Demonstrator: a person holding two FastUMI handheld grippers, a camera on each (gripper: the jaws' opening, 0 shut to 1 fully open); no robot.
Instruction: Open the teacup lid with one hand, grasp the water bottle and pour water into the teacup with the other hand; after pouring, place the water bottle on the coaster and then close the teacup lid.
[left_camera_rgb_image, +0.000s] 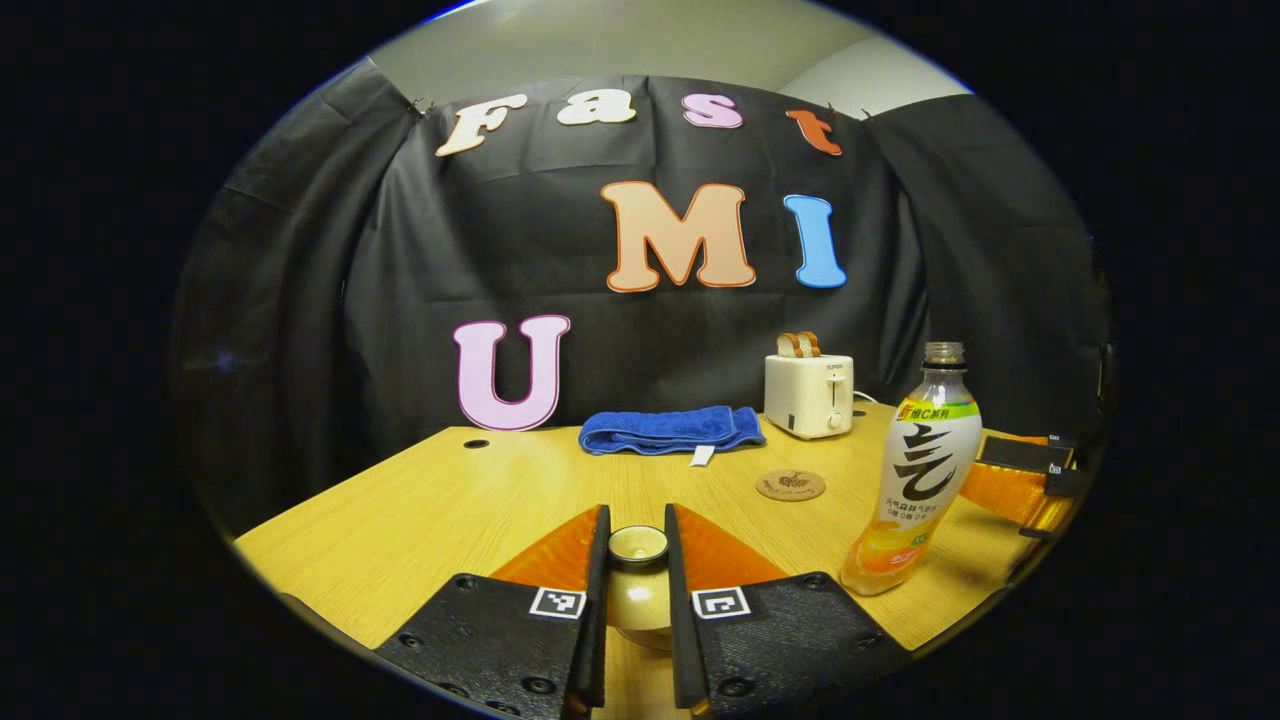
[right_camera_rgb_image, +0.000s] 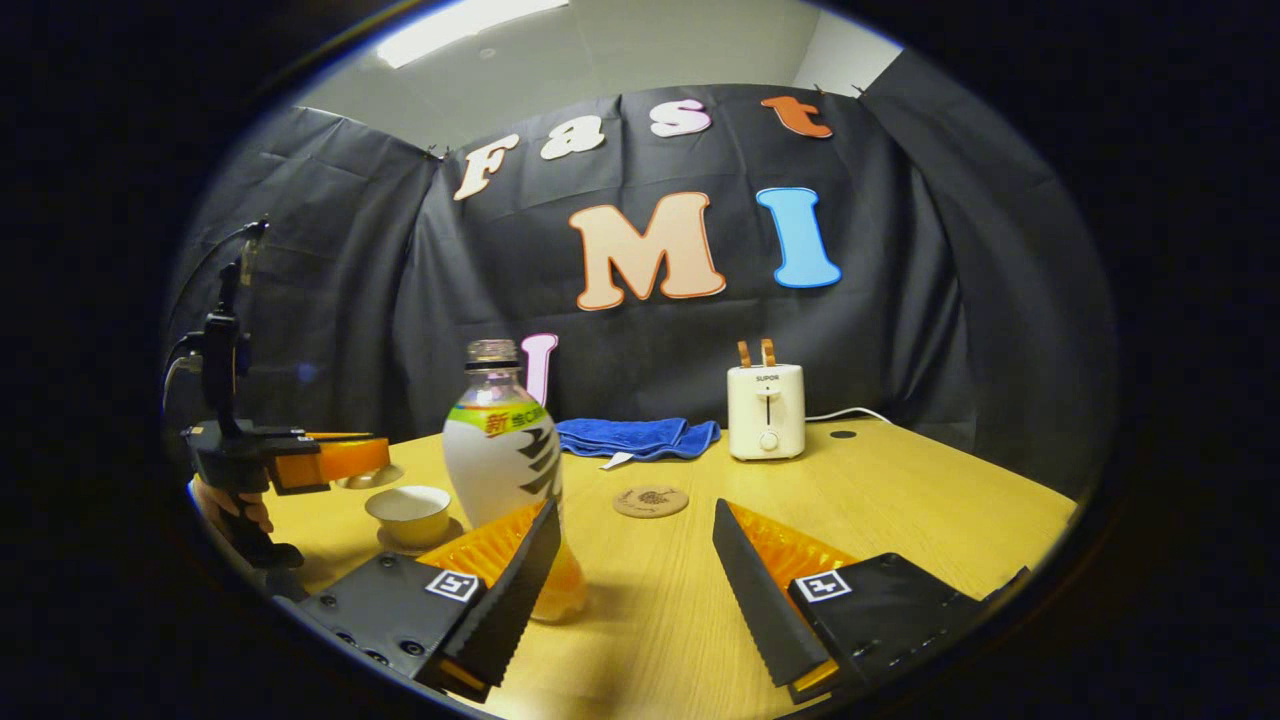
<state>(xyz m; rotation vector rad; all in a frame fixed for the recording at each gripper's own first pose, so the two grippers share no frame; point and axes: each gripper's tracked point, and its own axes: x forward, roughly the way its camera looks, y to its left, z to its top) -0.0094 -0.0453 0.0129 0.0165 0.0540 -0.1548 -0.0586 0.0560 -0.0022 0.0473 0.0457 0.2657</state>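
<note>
Wooden table (right_camera_rgb_image: 900, 500) is spreading across the lower half of both views. Near its back edge, at frame centre, a blue towel (left_camera_rgb_image: 670, 428) is lying folded, and a cream toaster (left_camera_rgb_image: 808, 395) with two slices poking up is standing to the right of it. In the right gripper view the water bottle (right_camera_rgb_image: 500, 450), uncapped, is standing upright at centre left, just behind the left finger of the right gripper (right_camera_rgb_image: 630, 580), whose jaws are gaping wide apart around bare table. The open teacup (right_camera_rgb_image: 409, 512) is sitting at lower left of that view, on a saucer, beside the bottle. Above it the left gripper (left_camera_rgb_image: 636, 590) is hovering, jaws clamping the teacup lid (left_camera_rgb_image: 638, 575), which is showing at bottom centre of the left gripper view. A small round coaster (right_camera_rgb_image: 651, 501) is lying at mid-table, right of the bottle, apart from it.
</note>
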